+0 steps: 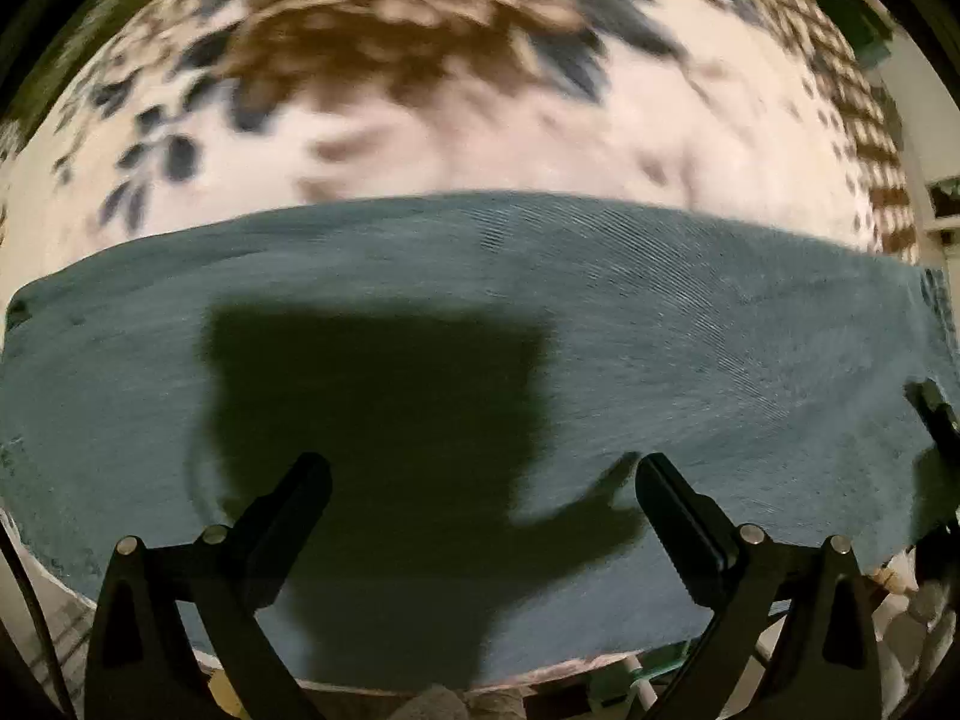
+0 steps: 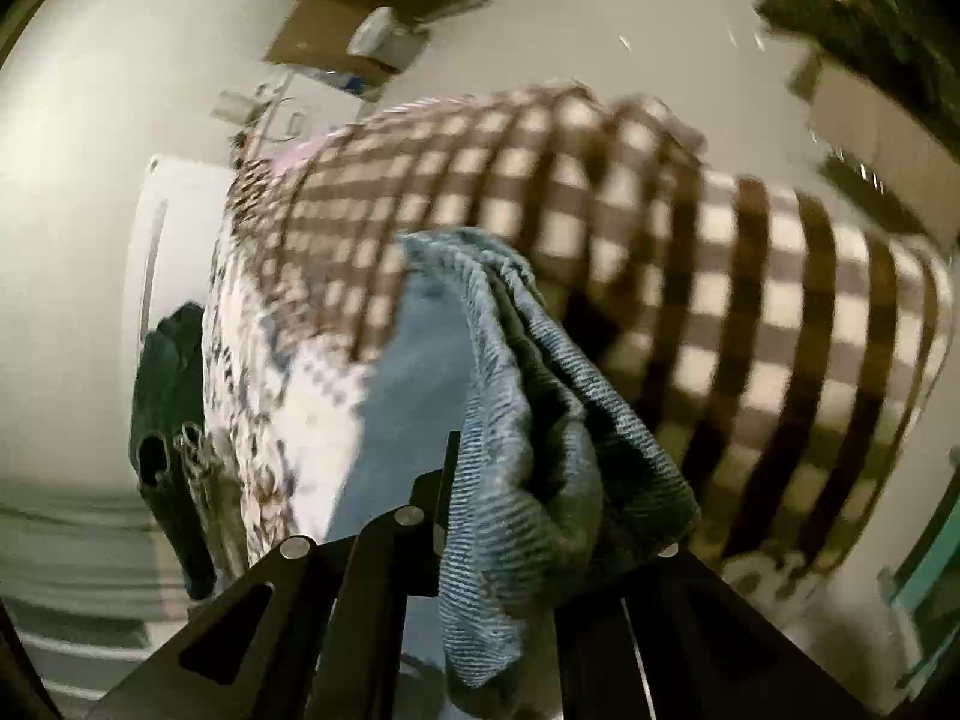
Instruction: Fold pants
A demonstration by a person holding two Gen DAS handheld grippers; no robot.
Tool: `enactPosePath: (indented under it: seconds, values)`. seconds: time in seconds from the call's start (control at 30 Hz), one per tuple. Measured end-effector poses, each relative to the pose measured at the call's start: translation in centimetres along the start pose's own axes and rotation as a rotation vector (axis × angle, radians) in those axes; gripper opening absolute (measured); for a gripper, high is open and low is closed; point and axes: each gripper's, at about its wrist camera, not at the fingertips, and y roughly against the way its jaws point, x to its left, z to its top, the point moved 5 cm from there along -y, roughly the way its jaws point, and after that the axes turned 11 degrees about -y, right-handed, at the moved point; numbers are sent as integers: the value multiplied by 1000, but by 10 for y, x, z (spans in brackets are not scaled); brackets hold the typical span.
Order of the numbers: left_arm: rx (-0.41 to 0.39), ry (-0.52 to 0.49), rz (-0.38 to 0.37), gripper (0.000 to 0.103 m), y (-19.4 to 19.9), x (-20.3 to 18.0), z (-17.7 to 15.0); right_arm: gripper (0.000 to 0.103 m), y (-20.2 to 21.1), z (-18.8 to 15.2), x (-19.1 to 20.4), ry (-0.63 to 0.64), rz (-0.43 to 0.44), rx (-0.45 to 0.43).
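The blue denim pants (image 1: pixel 600 324) lie flat in a wide band across a floral bedspread (image 1: pixel 420 138). My left gripper (image 1: pixel 480 480) hovers just above the denim, open and empty, its shadow on the cloth. In the right wrist view my right gripper (image 2: pixel 510 480) is shut on a bunched fold of the pants (image 2: pixel 540 420), lifted off the bed; the cloth drapes over and hides the fingertips. The tip of the other gripper (image 1: pixel 936 414) shows at the right edge of the left wrist view.
A brown-and-cream checked blanket (image 2: pixel 720 276) covers the far part of the bed. A dark garment (image 2: pixel 171 360) hangs beside the bed at left. Cardboard and clutter (image 2: pixel 372 36) lie on the pale floor beyond. The bed's near edge (image 1: pixel 540 675) runs under my left gripper.
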Motion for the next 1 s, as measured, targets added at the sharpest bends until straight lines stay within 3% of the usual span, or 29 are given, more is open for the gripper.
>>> enactPosePath:
  seconds: [0.2, 0.3, 0.4, 0.47, 0.5, 0.57, 0.67, 0.7, 0.83, 0.9, 0.97, 1.0]
  values:
    - [-57, 63, -29, 103, 42, 80, -27, 7, 39, -38, 74, 152, 21, -40]
    - [-82, 113, -24, 103, 64, 133, -53, 7, 47, -77, 115, 235, 33, -25]
    - [-95, 170, -7, 103, 84, 190, -79, 7, 38, -137, 153, 343, 33, 32]
    - [-108, 240, 10, 103, 98, 241, -106, 7, 22, -185, 172, 423, 29, 92]
    - [-116, 263, 21, 103, 101, 246, -122, 7, 14, -206, 178, 453, 27, 122]
    - [-128, 332, 83, 103, 109, 288, -159, 7, -18, -260, 183, 494, 31, 221]
    - [-129, 416, 136, 103, 105, 321, -195, 7, -69, -337, 178, 597, -9, 342]
    - [-120, 440, 143, 103, 89, 308, -202, 7, -83, -358, 171, 616, -18, 380]
    - [-101, 507, 112, 103, 71, 337, -219, 9, -130, -432, 154, 795, -130, 455]
    - [-107, 515, 97, 103, 65, 342, -219, 18, -143, -450, 153, 911, -216, 444]
    - [-120, 520, 74, 103, 65, 338, -221, 53, -147, -471, 155, 975, -263, 499]
    - [-132, 519, 61, 103, 68, 340, -221, 59, -147, -479, 158, 986, -253, 542]
